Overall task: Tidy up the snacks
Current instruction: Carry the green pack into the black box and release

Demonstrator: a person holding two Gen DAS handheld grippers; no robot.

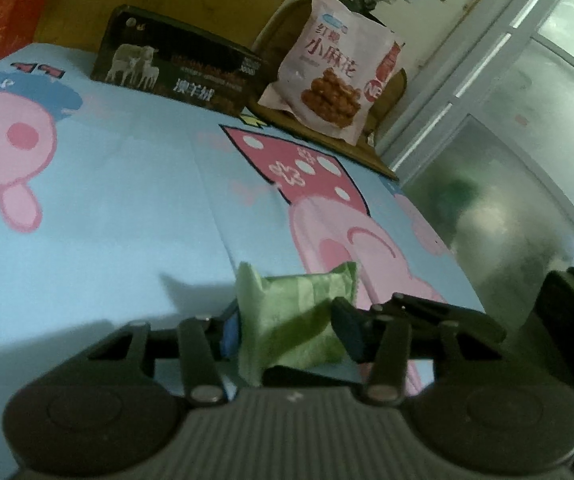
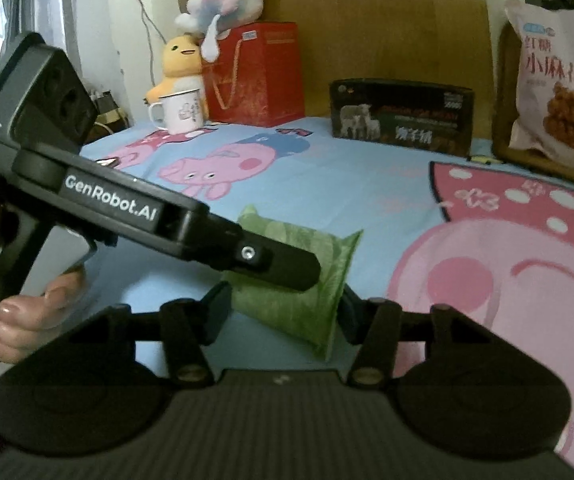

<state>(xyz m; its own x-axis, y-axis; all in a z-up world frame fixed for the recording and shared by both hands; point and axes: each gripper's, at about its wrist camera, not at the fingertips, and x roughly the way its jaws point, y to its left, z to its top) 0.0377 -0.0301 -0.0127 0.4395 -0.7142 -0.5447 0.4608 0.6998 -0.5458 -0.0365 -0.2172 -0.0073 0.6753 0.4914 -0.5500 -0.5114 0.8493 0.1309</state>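
**Both grippers close in on one green packet**

A small green snack packet (image 1: 293, 316) stands on the blue cartoon bedsheet (image 1: 127, 220), caught between the fingers of the left gripper (image 1: 287, 326), whose pads press its two sides. The right gripper (image 2: 285, 308) brackets the same packet lower down; its right finger (image 2: 349, 312) touches the packet's edge, but whether the left one presses cannot be told. Well beyond the fingertips, a pink snack bag (image 1: 331, 68) leans upright on a wooden tray (image 1: 367, 152), just beside a dark box (image 1: 175, 68). A hand (image 2: 27, 320) grips the left gripper's handle.
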